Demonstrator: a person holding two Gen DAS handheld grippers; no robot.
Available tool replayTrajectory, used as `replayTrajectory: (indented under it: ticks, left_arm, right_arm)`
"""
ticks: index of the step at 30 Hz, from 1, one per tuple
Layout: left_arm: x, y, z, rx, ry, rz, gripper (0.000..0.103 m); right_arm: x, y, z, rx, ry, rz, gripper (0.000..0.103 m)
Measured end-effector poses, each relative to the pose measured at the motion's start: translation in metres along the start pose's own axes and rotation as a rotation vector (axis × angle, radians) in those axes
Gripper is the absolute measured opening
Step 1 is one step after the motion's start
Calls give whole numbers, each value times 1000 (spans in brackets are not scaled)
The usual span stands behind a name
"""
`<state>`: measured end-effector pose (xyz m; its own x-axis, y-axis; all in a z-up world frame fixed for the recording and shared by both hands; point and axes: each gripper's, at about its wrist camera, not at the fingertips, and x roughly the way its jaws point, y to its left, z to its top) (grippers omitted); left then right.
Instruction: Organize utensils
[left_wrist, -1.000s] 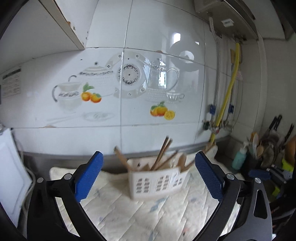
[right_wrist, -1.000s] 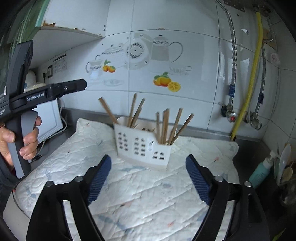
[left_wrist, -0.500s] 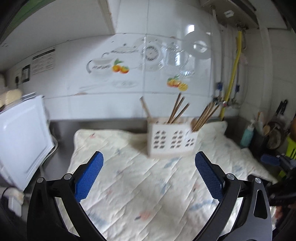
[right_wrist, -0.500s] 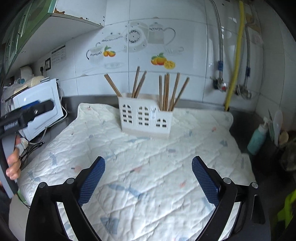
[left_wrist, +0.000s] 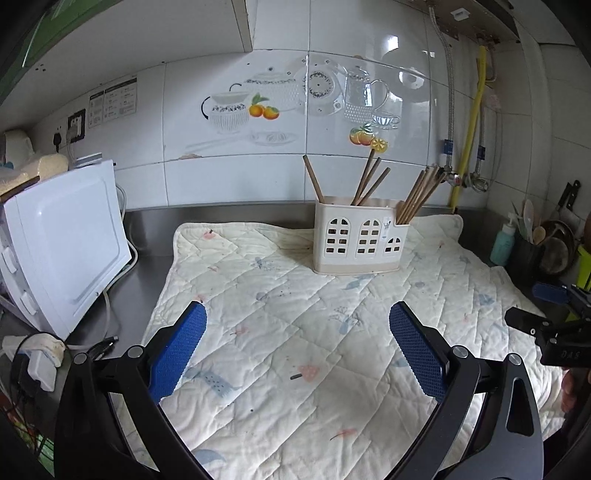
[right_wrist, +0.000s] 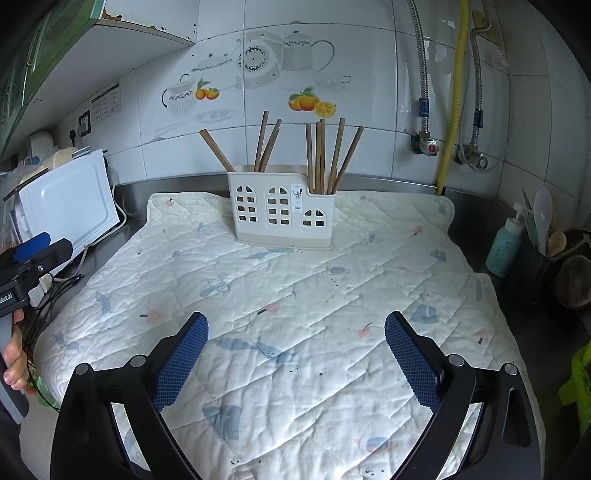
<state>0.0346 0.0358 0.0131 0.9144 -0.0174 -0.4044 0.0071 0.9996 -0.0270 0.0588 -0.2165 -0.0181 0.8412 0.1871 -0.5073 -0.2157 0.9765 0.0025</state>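
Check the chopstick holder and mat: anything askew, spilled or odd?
Nothing spilled. The holder stands upright on the quilted mat. Only untidiness: three chopsticks in its taller part splay apart, one leaning far left, while the bunch in the low end compartment stands closer together.

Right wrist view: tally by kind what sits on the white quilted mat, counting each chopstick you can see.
Brown wooden chopsticks: 8
White plastic utensil holder with window cut-outs: 1
Total: 9
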Motion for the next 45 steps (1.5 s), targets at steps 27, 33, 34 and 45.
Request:
replayTrajectory:
  ticks: [27,33,34,45]
  left_arm:
    - [11,-10,-12,26,69,-41,98]
    - [14,-13,-14,36,80,-44,98]
    - [14,-13,-14,37,81,-45,98]
    - [17,-16,-16,43,100,-49,98]
  right_arm:
    - [-1,0,0,-1,14,-12,94]
    - [1,1,-1,1,20,-10,94]
    - [1,0,-1,0,20,-9,94]
    - [1,2,-1,-3,21,-6,94]
